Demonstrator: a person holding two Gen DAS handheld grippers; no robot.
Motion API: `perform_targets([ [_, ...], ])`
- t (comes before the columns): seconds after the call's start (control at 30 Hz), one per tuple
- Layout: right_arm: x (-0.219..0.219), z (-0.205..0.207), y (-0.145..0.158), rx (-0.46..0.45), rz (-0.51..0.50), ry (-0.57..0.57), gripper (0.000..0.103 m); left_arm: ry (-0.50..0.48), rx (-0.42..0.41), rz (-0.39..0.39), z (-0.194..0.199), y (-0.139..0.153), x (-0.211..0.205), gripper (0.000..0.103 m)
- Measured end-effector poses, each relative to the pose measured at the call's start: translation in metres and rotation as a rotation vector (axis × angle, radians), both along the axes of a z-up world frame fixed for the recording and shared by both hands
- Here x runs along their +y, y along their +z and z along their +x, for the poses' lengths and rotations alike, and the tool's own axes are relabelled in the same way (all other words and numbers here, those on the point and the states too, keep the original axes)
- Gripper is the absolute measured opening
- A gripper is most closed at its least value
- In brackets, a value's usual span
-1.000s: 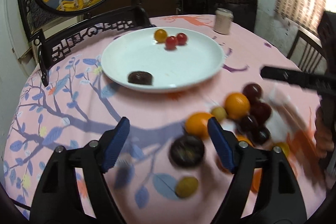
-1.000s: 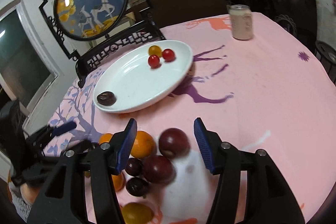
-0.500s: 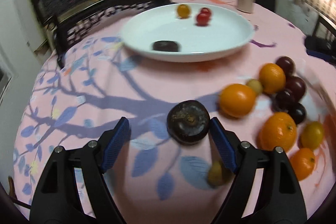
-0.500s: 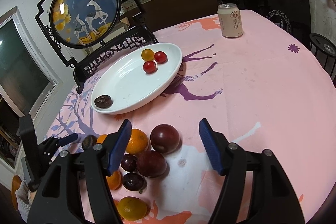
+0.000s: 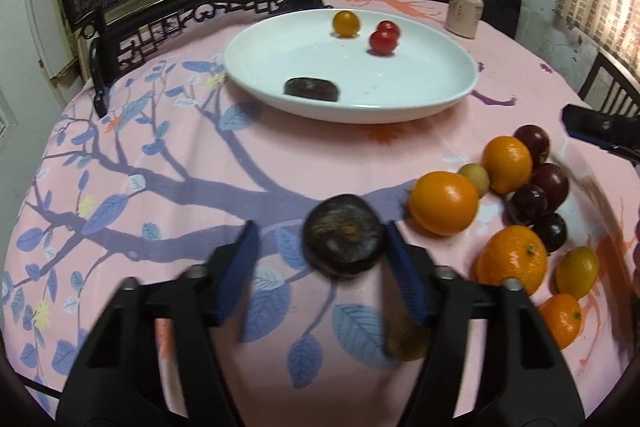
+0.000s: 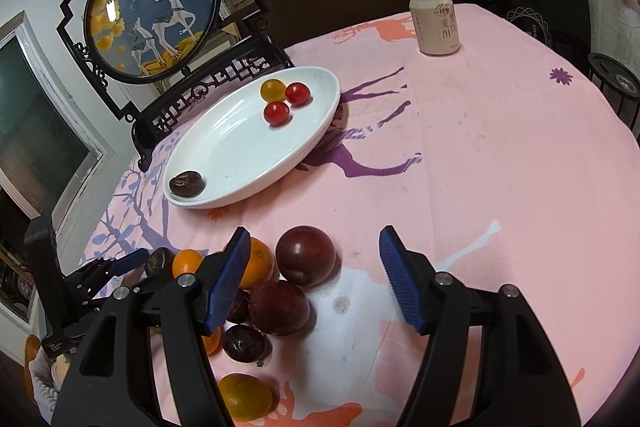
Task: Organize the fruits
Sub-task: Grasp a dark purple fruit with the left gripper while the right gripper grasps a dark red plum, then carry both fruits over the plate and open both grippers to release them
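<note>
A dark, wrinkled round fruit [image 5: 343,241] lies on the pink cloth between the blue pads of my left gripper [image 5: 320,233]. The jaws are closing; the right pad is at the fruit's side and a gap remains on the left. My right gripper [image 6: 314,235] is open over a dark red plum [image 6: 306,255] at the edge of a pile of oranges [image 5: 443,202] and plums [image 5: 554,183]. The white plate [image 5: 440,99] holds a yellow tomato [image 5: 346,23], two red tomatoes [image 5: 383,42] and a dark fruit [image 5: 311,89].
A drink can [image 6: 436,23] stands at the far side of the round table. A black-framed round deer screen [image 6: 152,15] stands behind the plate. A small greenish fruit [image 5: 406,341] lies under my left gripper's right finger. Chairs ring the table's edge.
My left gripper came forward and down to the dark fruit, and its jaws narrowed around it. My right gripper's jaws widened over the plum and stayed in place.
</note>
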State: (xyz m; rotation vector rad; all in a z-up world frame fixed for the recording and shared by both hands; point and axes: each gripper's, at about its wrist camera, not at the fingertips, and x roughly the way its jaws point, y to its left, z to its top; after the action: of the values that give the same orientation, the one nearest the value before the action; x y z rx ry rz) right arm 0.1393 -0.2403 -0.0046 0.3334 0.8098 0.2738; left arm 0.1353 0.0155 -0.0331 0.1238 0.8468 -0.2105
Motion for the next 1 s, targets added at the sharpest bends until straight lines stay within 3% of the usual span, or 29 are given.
perform_targets([
  [0.03, 0.000, 0.000, -0.001, 0.005, 0.004, 0.002, 0.067, -0.014, 0.000, -0.001, -0.001, 0.000, -0.003, 0.044],
  [0.07, 0.000, 0.001, -0.003, 0.011, 0.009, 0.004, 0.067, -0.022, 0.000, 0.004, -0.002, 0.000, -0.006, 0.043],
  [0.47, 0.005, 0.011, -0.020, 0.063, 0.017, 0.000, 0.066, -0.021, -0.001, 0.012, -0.003, -0.001, -0.009, 0.043],
  [0.73, 0.015, 0.018, -0.031, 0.085, -0.007, 0.027, 0.051, -0.018, 0.009, 0.011, -0.001, -0.003, -0.007, 0.043],
  [0.8, 0.018, 0.017, -0.030, 0.077, -0.001, 0.047, 0.040, -0.018, 0.009, 0.008, -0.001, -0.003, -0.007, 0.043],
  [1.0, 0.024, 0.014, -0.027, 0.056, -0.044, 0.056, 0.039, -0.016, 0.009, -0.001, -0.001, -0.003, -0.006, 0.043],
])
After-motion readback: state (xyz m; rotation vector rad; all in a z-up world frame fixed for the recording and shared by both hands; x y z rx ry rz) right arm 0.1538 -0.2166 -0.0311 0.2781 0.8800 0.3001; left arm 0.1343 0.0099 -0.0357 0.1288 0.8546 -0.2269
